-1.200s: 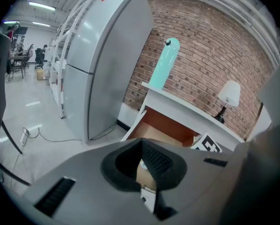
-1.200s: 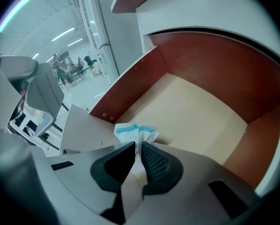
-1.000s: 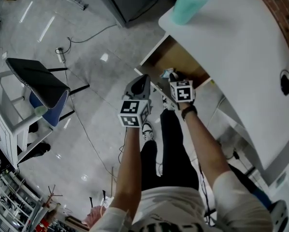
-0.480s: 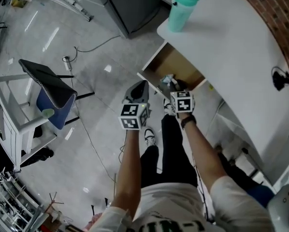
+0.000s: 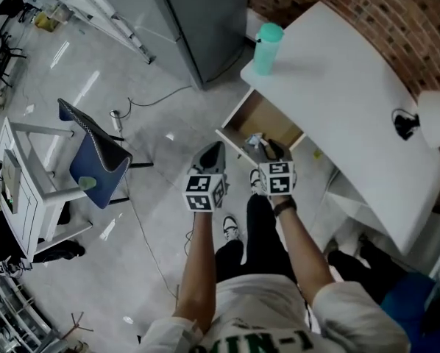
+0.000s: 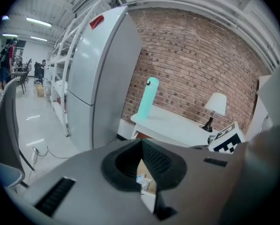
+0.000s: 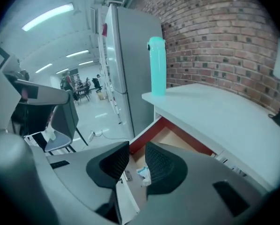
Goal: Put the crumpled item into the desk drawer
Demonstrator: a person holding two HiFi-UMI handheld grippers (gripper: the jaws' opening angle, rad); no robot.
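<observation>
Right gripper [image 7: 136,161]: jaws parted by a narrow gap, nothing between them, poised just above the open desk drawer [image 5: 238,118].
Left gripper [image 6: 142,146]: jaw tips closed together, clamped on nothing, held beside the right one, nearer the floor side of the drawer front.
Crumpled item [image 7: 143,174]: pale, bluish-white wad lying inside the drawer on its wooden bottom, near the front, seen through the gap of each gripper.
Drawer: pulled out from under the white desk [image 5: 338,94], red-brown along its side in the right gripper view.
Desk top: teal bottle [image 5: 266,46] upright at the corner above the drawer; white-shaded lamp [image 5: 437,116] at the far end, well apart.
Surroundings: brick wall [image 5: 352,6] behind the desk, grey fridge [image 5: 205,13] beside it, blue-seated chair [image 5: 95,153] on the tiled floor to the left.
</observation>
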